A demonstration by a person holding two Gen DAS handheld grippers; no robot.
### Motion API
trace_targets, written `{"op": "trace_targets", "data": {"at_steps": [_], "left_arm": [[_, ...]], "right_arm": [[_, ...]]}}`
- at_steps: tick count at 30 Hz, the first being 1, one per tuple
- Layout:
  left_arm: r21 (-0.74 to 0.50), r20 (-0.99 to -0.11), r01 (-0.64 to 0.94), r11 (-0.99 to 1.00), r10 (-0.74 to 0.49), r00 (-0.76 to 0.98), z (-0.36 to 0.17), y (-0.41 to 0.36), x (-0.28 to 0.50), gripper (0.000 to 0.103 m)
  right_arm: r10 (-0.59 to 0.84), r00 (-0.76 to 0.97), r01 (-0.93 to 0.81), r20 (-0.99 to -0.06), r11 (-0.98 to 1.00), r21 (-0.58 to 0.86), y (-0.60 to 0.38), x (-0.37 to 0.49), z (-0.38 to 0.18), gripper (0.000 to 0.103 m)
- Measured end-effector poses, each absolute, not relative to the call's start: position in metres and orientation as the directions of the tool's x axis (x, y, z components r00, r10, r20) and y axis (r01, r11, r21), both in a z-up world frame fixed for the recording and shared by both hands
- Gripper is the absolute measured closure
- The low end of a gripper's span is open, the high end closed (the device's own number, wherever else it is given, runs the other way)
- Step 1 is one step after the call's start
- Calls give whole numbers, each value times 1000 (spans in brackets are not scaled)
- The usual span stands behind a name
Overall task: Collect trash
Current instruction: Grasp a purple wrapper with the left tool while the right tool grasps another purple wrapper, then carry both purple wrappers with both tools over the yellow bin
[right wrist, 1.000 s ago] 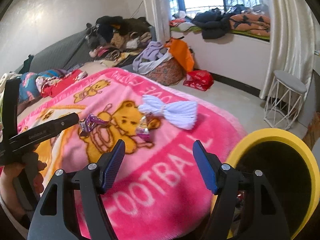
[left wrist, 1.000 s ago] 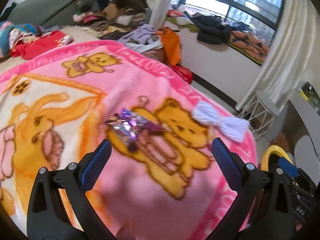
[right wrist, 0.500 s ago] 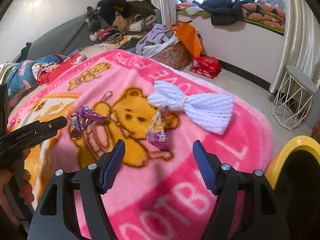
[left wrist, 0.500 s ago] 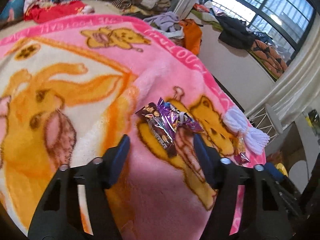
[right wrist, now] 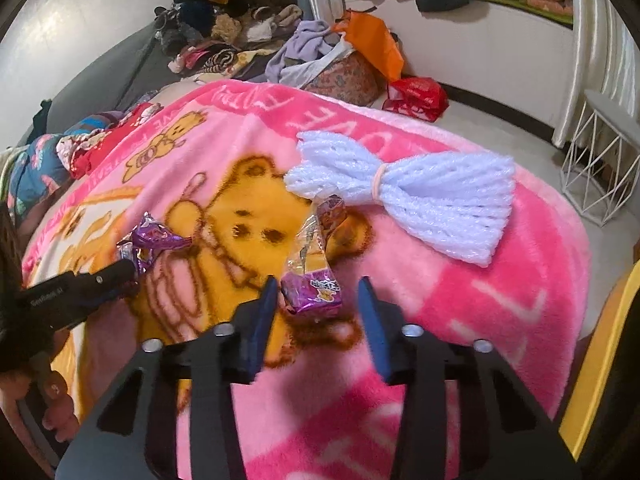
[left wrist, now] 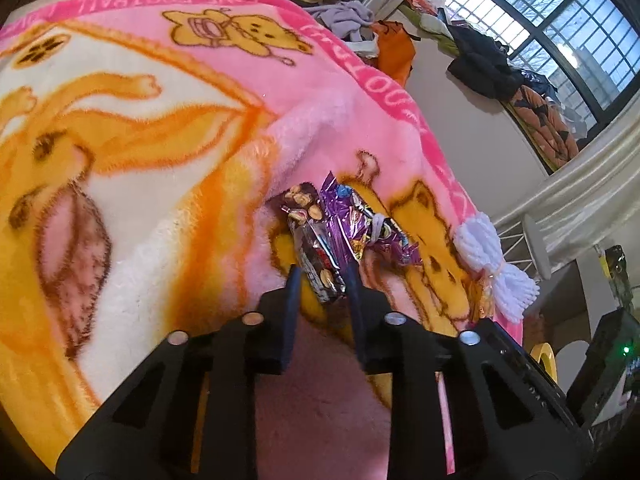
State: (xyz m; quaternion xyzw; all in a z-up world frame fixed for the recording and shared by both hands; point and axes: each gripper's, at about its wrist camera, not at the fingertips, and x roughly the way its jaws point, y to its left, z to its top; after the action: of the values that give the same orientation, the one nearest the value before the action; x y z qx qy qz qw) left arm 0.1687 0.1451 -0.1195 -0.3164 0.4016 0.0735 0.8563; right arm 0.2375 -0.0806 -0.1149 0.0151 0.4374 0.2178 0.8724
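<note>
1. Left gripper (left wrist: 322, 276): fingers drawn close together, pinching the near end of a purple foil snack wrapper (left wrist: 340, 228). The wrapper is crumpled, with a dark nut-print pack bunched into it. It is seen on the pink bear-print blanket (left wrist: 160, 128), over the yellow bear figure.
2. From the right wrist view, the same purple foil snack wrapper (right wrist: 154, 240) is seen at the tip of the left gripper (right wrist: 120, 274), low against the blanket. Whether it is lifted clear cannot be told.
3. Right gripper (right wrist: 316, 290): fingers spread, nothing clamped. A second wrapper (right wrist: 314, 276), clear film with purple printed ends, is seen between the fingertips. Its near purple end sits in the gap, closer to the left finger; contact with either pad cannot be confirmed.
4. The second wrapper lies flat on the pink bear-print blanket (right wrist: 440, 304), its far end just beside a white foam net bundle (right wrist: 412, 204) tied at the middle with a band.
5. The yellow rim of a bin (right wrist: 600, 360) is visible at the right edge of the right wrist view, beside the bed.
6. Background: clothes piled (right wrist: 224, 12) at the far end of the bed, an orange bag (right wrist: 372, 40) and a red bag (right wrist: 416, 94) on the floor, and a white wire stool (right wrist: 600, 160) by the curtain.
</note>
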Motion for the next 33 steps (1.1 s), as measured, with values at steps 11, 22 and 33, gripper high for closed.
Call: {"op": "trace_targets", "data": {"at_steps": [11, 22, 33], "left_arm": [[-477, -729, -369, 798, -125, 673, -116, 144, 157, 95], [-447, -699, -311, 838, -111, 706, -95, 126, 132, 95], [-448, -644, -196, 872, -163, 747, -59, 87, 131, 95]], "right_arm": [[475, 468, -415, -745, 863, 289, -86, 210, -114, 79], [518, 516, -435, -682, 844, 312, -101, 172, -83, 79], [483, 584, -406, -652, 870, 281, -126, 147, -66, 79]]}}
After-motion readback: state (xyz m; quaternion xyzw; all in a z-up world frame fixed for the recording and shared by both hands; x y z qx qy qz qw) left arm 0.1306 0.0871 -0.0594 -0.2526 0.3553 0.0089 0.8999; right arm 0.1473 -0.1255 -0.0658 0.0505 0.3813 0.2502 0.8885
